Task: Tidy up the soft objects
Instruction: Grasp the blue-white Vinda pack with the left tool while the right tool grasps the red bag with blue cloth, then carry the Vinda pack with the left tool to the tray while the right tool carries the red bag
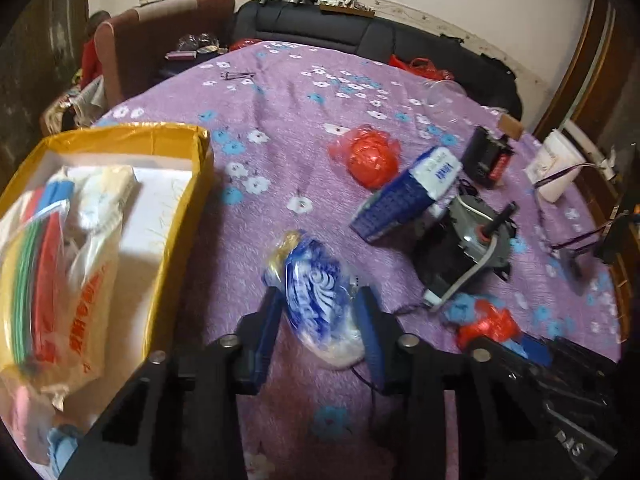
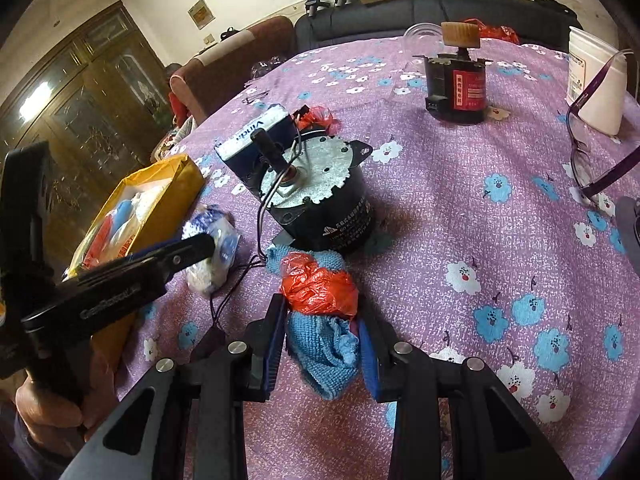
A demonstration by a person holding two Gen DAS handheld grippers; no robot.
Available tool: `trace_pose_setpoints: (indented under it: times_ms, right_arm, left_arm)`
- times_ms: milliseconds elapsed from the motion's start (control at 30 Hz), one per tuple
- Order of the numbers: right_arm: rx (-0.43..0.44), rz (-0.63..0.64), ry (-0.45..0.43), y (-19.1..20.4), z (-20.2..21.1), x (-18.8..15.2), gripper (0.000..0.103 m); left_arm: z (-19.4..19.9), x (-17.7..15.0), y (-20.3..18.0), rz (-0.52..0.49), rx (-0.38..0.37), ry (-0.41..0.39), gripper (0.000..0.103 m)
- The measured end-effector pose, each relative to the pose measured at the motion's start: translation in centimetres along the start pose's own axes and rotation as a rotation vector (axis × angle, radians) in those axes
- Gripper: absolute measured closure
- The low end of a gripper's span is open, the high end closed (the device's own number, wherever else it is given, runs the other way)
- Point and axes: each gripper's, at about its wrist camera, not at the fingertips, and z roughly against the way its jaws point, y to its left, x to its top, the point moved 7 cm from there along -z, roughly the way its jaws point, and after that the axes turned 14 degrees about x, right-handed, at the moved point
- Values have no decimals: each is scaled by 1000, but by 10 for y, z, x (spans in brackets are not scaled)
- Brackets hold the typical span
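Note:
My left gripper (image 1: pixel 320 312) is shut on a blue-and-white tissue pack (image 1: pixel 316 292), held just above the purple flowered cloth (image 1: pixel 280 120); the pack also shows in the right wrist view (image 2: pixel 212 256). A yellow box (image 1: pixel 176 216) with several soft bags inside stands at its left. My right gripper (image 2: pixel 322 340) is shut on a blue knitted cloth (image 2: pixel 324 352) with a red plastic bag (image 2: pixel 320 288) bunched on top of it. A second red bag (image 1: pixel 368 158) and a blue Vinda tissue box (image 1: pixel 404 196) lie further back.
A large grey motor (image 2: pixel 320 196) with trailing wires stands just beyond the right gripper. A small black-and-red motor (image 2: pixel 456 84), a white tub (image 2: pixel 596 76), purple glasses (image 2: pixel 588 152) and a clear cup (image 1: pixel 444 94) lie at the far right. Sofas border the table's far edge.

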Motion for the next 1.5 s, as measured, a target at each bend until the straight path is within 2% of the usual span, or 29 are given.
trace_pose_setpoints:
  times_ms: [233,333,433,767,1100,1500]
  right_arm:
    - [-8,23,-31,12,11,-1,67]
    - [2,33,-28,20,12,-5,67]
    - [15,66,-32,31,14,-7,67]
    - [63,168,-84,61,20,-8,67]
    - [67,194,-90,70,17,-9,66]
    - [68,194,-94,69,16,-9,66]
  left_arm:
    - [30,-34,-2,-54,-57,-32,72]
    - [43,-57,-1,-92,-55,-56,72]
    - [53,-69,3,-116,-19,-104,72]
    - [82,-76,4,-191,84,-277,72]
    - [90,-82,5,-212,121,-331,72]
    - [95,-82,5,-214,131,-361,72]
